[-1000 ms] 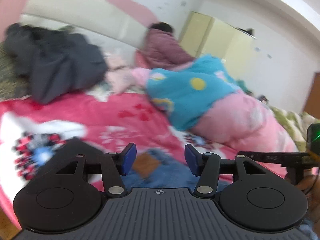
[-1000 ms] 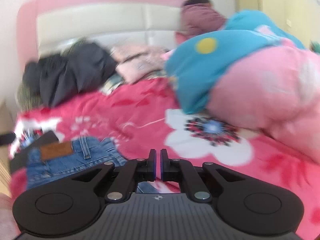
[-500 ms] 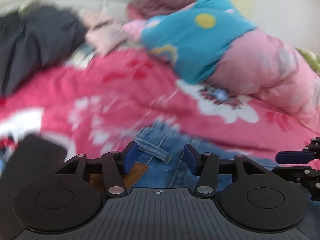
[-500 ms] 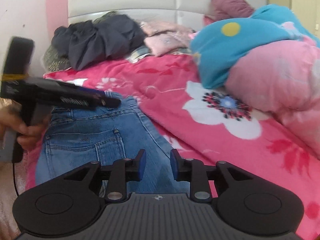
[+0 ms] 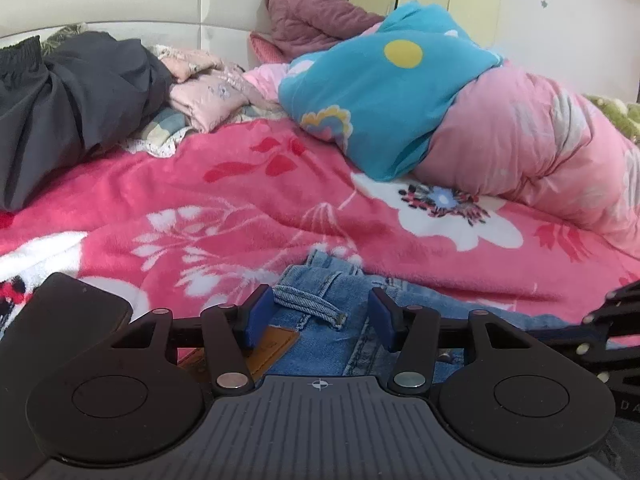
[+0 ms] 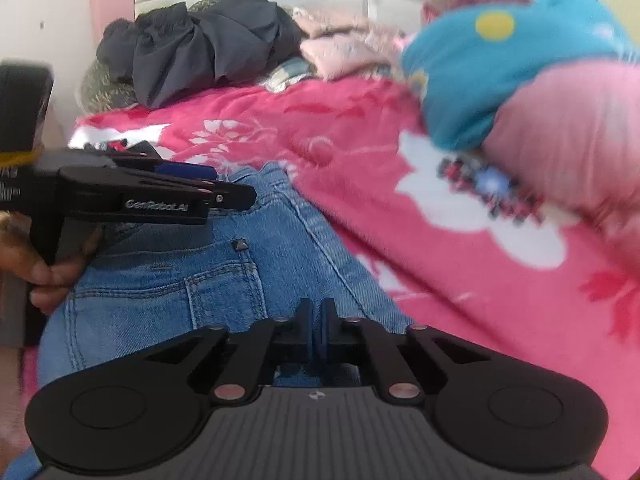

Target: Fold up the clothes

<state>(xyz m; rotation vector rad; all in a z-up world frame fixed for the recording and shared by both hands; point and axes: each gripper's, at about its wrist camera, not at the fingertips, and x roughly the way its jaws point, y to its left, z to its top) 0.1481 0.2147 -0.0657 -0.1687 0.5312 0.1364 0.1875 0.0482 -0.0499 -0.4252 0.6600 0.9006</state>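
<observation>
Blue jeans (image 5: 320,344) lie back-side up on the bed, waistband toward the headboard. My left gripper (image 5: 320,314) is open, straddling the waistband, with a belt loop (image 5: 308,306) between its pads and a brown leather patch (image 5: 276,344) by the left finger. The pads do not press the denim. From the right wrist view the jeans (image 6: 224,264) show a back pocket, and the left gripper (image 6: 224,196) hovers over the waistband in a hand (image 6: 48,272). My right gripper (image 6: 316,320) is shut, tips down at the jeans' right side seam. I cannot tell whether denim is pinched.
A pink floral blanket (image 5: 240,208) covers the bed. A bulky pink and blue quilt (image 5: 520,152) lies on the right. A dark garment (image 5: 72,108) and pink clothes (image 5: 208,92) are piled by the headboard. A person in a maroon jacket (image 5: 312,16) lies there. A flat black object (image 5: 60,312) sits near left.
My left gripper came down and forward over the waistband, then held still. My right gripper opened, sank onto the jeans and shut again.
</observation>
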